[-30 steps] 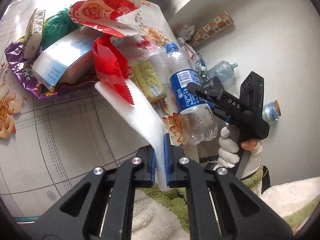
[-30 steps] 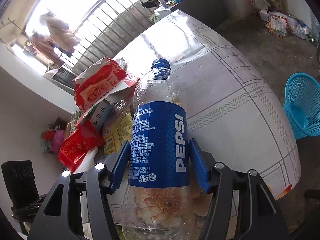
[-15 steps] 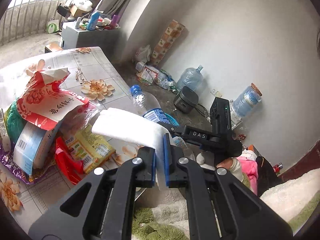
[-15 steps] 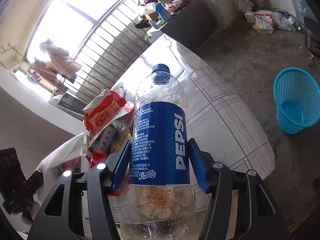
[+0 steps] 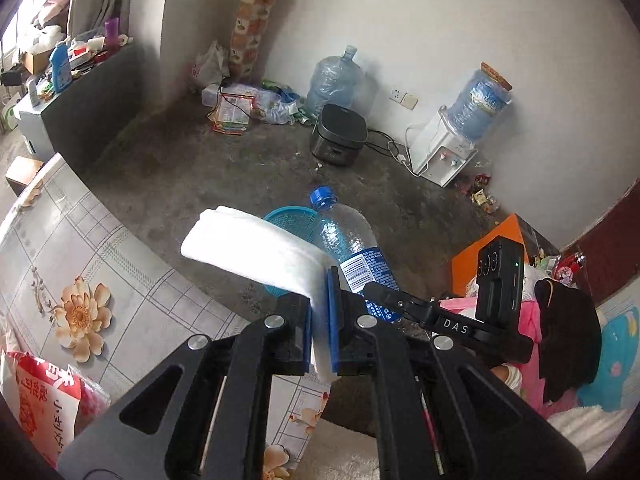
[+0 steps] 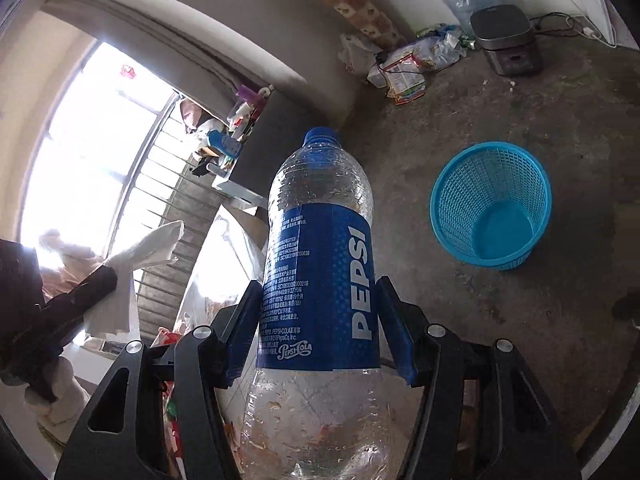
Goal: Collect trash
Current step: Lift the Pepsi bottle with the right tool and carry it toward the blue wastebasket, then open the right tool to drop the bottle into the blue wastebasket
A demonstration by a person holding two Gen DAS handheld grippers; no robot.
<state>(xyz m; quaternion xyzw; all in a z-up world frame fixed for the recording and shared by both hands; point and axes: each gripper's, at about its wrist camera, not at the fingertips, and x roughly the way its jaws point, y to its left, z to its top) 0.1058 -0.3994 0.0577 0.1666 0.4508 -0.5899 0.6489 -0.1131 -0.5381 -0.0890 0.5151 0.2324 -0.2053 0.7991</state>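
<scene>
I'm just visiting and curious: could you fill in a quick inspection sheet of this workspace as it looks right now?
Surface: table under a floral cloth.
Job's things: white tissue; Pepsi bottle; blue basket on the floor, nothing seen inside.
Clutter: red wrapper on the table; litter pile by the wall.
Grippers: left gripper jaws shut on the tissue; right gripper jaws clamping the bottle.
Cables: cords beside the water dispenser.
Surroundings: concrete floor, white wall.

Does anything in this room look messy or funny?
Yes. Wrappers and bags lie loose on the floor by the far wall, not in the blue basket, which looks empty. The Pepsi bottle in the right claw has brownish bits stuck inside.
</scene>
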